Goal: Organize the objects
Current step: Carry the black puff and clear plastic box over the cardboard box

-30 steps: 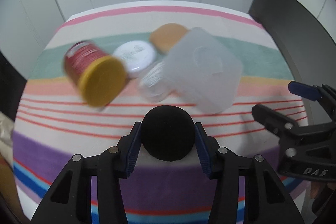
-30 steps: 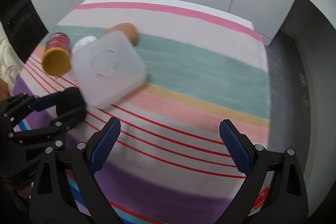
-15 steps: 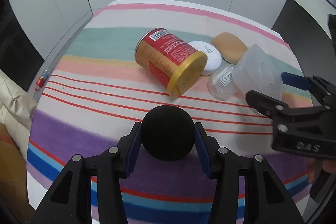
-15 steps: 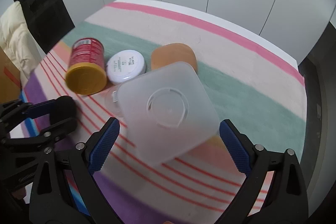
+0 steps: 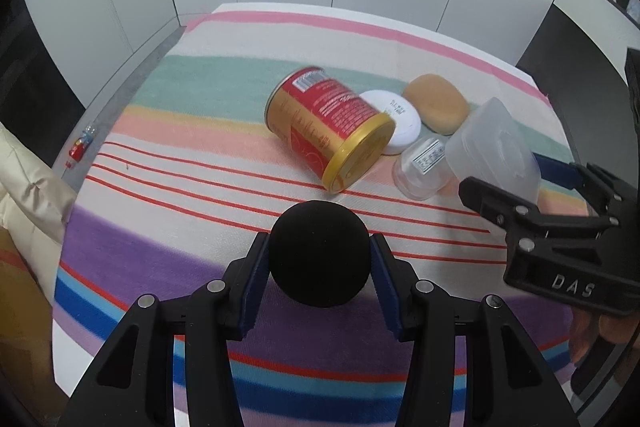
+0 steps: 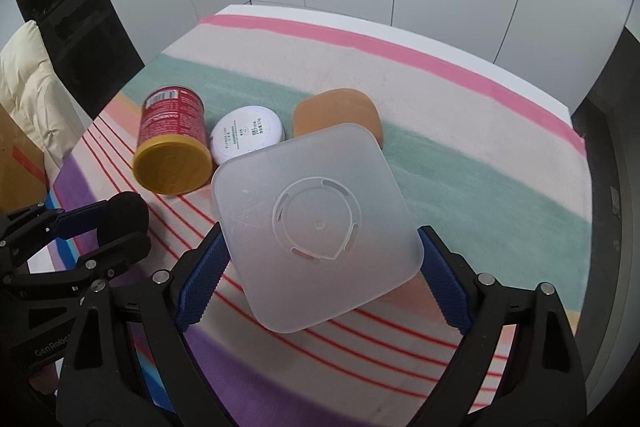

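A table covered with a striped cloth (image 5: 208, 99) carries everything; its bands run pink, beige, green, peach, thin red lines, purple and blue. On the cloth lie 1 red can with a gold lid (image 5: 328, 131), tipped on its side, 1 white round jar (image 5: 400, 123) touching it, 1 tan bun-shaped sponge (image 5: 436, 103) just beside the jar, and 1 small clear cup (image 5: 422, 167) near the can's lid.

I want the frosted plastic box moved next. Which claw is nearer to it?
Right. The right claw straddles the frosted plastic box, its jaws closing around it. The left claw sits off to the side, gripping a black ball.
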The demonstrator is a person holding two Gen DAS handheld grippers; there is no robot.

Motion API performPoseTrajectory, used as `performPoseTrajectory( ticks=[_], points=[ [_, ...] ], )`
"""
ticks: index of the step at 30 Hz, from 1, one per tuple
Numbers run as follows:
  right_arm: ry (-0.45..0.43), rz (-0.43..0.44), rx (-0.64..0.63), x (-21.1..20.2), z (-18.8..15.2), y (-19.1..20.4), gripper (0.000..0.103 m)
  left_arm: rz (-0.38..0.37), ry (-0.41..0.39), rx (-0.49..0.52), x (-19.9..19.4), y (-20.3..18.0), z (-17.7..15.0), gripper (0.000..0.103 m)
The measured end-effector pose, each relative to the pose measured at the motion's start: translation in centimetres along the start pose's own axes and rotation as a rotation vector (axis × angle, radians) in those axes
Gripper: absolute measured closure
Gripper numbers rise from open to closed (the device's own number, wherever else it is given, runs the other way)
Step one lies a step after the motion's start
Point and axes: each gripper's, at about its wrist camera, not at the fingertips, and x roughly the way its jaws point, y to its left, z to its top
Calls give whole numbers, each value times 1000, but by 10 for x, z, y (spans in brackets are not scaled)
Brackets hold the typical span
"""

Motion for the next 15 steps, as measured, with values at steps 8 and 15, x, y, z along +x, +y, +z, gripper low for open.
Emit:
performPoseTrajectory(
  ticks=[8, 15],
  points=[
    [-36, -19, 17, -38, 7, 11, 10, 7, -45, 14, -39, -2, 15, 53],
    [-89, -18, 40, -88, 22, 21, 10, 13, -94, -8, -88, 4, 27, 53]
  ],
)
